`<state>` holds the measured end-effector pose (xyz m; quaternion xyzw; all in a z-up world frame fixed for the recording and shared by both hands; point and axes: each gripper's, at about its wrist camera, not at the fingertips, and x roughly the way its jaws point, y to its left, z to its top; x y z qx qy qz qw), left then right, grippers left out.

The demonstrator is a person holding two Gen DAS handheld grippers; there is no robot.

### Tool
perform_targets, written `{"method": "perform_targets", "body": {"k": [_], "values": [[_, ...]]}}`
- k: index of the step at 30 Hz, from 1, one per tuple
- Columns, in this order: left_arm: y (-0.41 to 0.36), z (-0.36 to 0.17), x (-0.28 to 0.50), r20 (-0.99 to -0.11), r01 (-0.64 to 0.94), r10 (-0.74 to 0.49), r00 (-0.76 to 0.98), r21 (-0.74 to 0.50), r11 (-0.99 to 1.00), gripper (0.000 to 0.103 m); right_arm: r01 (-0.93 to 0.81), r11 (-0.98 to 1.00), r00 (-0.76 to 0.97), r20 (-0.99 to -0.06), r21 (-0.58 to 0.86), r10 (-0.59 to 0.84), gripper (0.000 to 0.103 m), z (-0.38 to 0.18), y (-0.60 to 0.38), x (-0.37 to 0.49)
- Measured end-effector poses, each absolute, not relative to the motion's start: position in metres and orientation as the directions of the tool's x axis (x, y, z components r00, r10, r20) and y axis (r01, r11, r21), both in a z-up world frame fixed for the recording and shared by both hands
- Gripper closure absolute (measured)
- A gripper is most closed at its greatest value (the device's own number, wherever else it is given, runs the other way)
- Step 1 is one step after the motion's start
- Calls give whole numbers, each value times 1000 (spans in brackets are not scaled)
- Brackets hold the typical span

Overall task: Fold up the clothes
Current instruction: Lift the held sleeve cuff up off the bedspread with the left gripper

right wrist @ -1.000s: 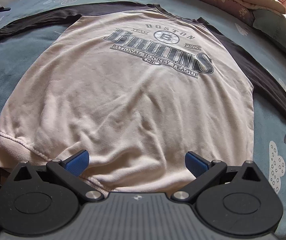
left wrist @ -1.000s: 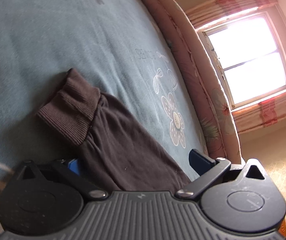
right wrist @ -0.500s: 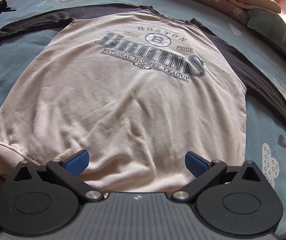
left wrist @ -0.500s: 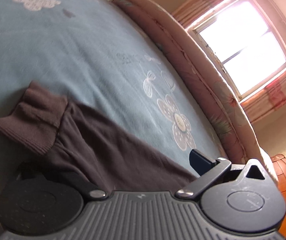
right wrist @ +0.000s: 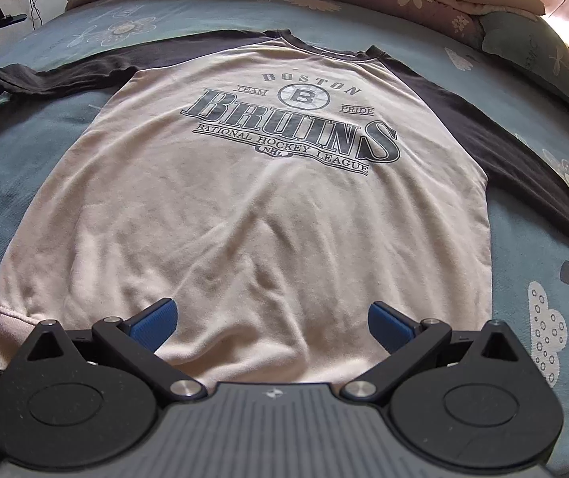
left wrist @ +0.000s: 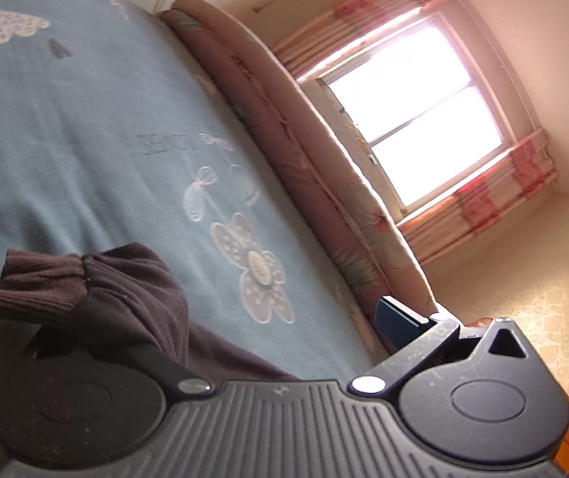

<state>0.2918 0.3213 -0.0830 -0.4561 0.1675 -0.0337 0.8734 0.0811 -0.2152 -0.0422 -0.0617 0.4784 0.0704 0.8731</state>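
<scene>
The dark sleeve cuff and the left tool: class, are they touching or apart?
Touching. The left wrist view shows the dark sleeve cuff draped over the left tool's left finger, hiding its pad.

left wrist cam: low and tilted, right over the dark sleeve cuff [left wrist: 25, 286], facing across the bedspread [left wrist: 65, 127] to the window [left wrist: 415, 107]
right wrist cam: near the sweatshirt [right wrist: 252, 215] hem, looking up toward the collar
shared: same sleeve, same bedspread
</scene>
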Motion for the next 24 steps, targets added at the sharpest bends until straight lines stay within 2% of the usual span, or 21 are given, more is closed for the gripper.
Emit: {"method": "perform_targets", "body": {"k": [12,24], "values": [[262,-35,309,-192,39,-336,922,-818,574,1,-163,986,549,-829,18,106,0,-43,-232,76],[194,0,336,-165,90,-435,885,-857,507,1,-173,979,585,-788,111,193,0,-41,-248,75]]}}
